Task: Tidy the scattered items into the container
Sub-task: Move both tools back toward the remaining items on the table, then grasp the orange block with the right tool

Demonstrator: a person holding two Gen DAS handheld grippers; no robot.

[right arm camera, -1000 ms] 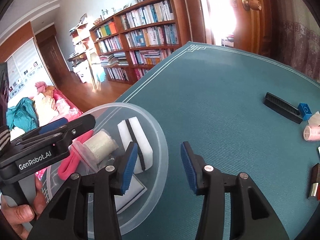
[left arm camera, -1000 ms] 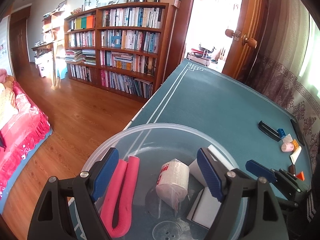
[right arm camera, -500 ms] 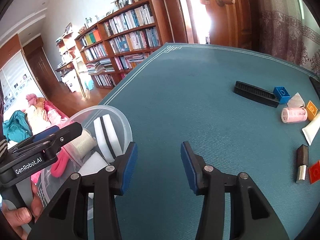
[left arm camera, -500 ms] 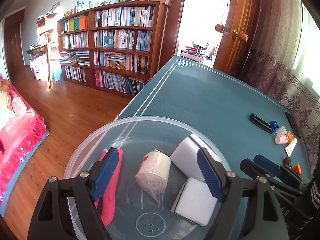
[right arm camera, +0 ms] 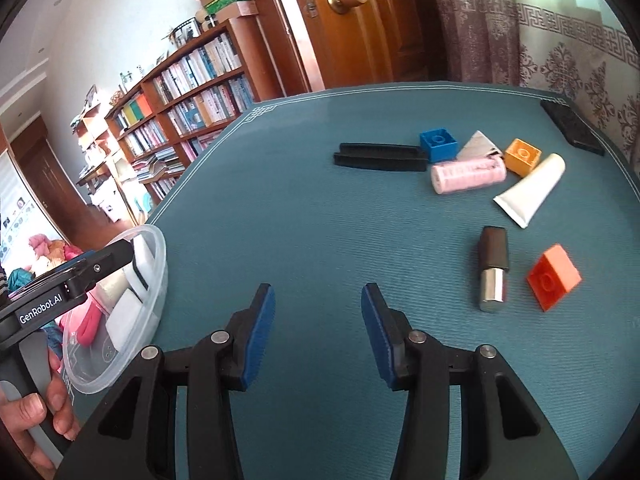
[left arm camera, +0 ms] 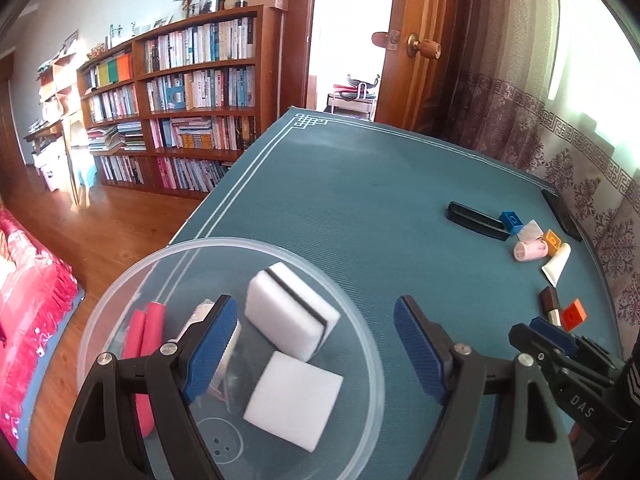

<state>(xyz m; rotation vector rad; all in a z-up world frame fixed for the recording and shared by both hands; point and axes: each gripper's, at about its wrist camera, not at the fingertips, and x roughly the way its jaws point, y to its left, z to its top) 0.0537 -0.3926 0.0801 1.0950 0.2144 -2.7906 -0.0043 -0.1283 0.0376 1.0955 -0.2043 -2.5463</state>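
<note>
While the left gripper [left arm camera: 316,348] hangs over the clear plastic bowl [left arm camera: 360,320], its blue pads stand wide apart with nothing between them. Left wrist view: bowl sits at the near left edge of the teal table [left arm camera: 360,200]. Contents: a white sponge with a black stripe [left arm camera: 292,312], tilted against the far wall; a plain white sponge block [left arm camera: 294,400] just in front of it, the two touching; a pink folded tube [left arm camera: 144,340] along the left wall; a white roll in plastic wrap [left arm camera: 200,316], mostly hidden behind the left pad. Loose items lie well apart from the bowl, far right on the table, small in this view.

Right wrist view: right gripper [right arm camera: 318,332] held low over bare table, pads wide apart, empty. Ahead and to the right, scattered: black comb [right arm camera: 380,157], blue brick [right arm camera: 438,145] touching its right end, pink roll [right arm camera: 468,175], grey folded packet [right arm camera: 478,146], yellow-orange brick [right arm camera: 522,156], white tube [right arm camera: 530,190], lipstick [right arm camera: 493,268], red-orange brick [right arm camera: 554,276] just beside it. A flat black object [right arm camera: 570,127] lies at the far right edge. Bowl [right arm camera: 156,280] visible at left, sponges and pink tube inside; a hand [right arm camera: 36,420] grips the left tool's handle beside it.
</note>
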